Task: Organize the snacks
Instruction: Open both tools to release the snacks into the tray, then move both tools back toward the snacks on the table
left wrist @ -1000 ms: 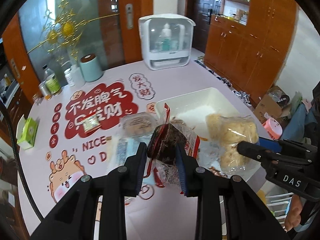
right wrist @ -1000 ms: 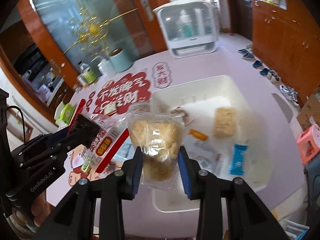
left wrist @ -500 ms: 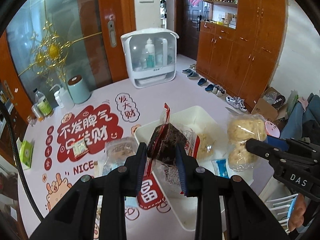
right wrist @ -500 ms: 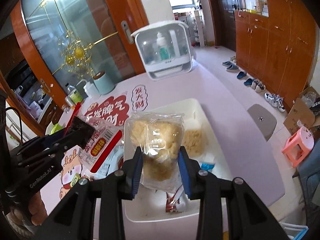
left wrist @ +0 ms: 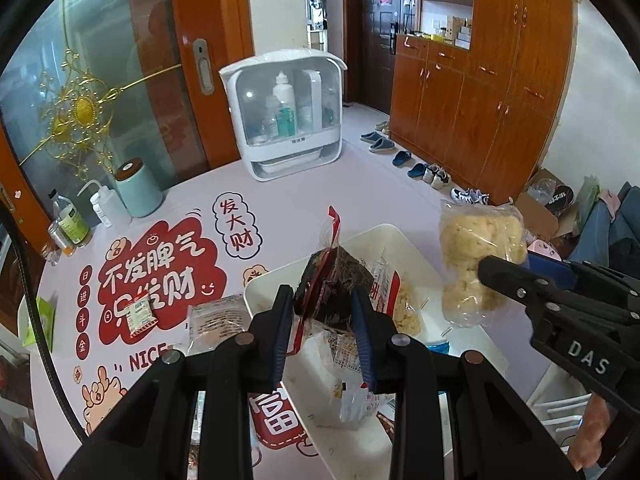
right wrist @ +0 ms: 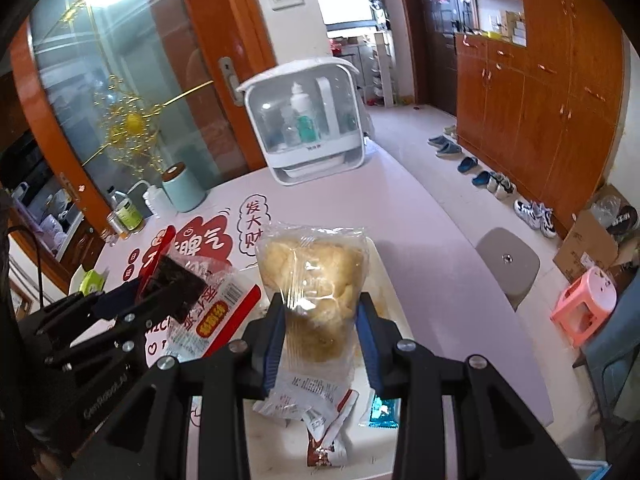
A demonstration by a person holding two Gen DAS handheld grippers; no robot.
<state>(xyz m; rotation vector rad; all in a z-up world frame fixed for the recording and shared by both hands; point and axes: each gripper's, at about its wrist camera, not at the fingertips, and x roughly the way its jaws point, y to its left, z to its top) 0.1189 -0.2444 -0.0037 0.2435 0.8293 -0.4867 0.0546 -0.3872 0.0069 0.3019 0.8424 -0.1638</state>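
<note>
Left wrist view: both tongs, left tongs (left wrist: 324, 320) clamped on a dark red-edged snack packet (left wrist: 334, 284), right tongs (right wrist: 322, 330) clamped on a clear bag of pale puffed snacks (right wrist: 312, 276), have travelled from beside the white tray (left wrist: 400, 236) to above it; release into the tray appears next.

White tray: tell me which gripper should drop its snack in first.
Left, probably. The left gripper holds its dark red packet directly over the white tray; the right gripper's yellow snack bag hangs beyond its rim.

Two grippers: left gripper (left wrist: 324, 334), right gripper (right wrist: 322, 340). One white tray (left wrist: 404, 240). Two held snack packets: dark red-trimmed packet (left wrist: 334, 288), pale puffed-snack bag (right wrist: 312, 276). One small packet (left wrist: 140, 314) on table. One teal canister (left wrist: 138, 190).
</note>
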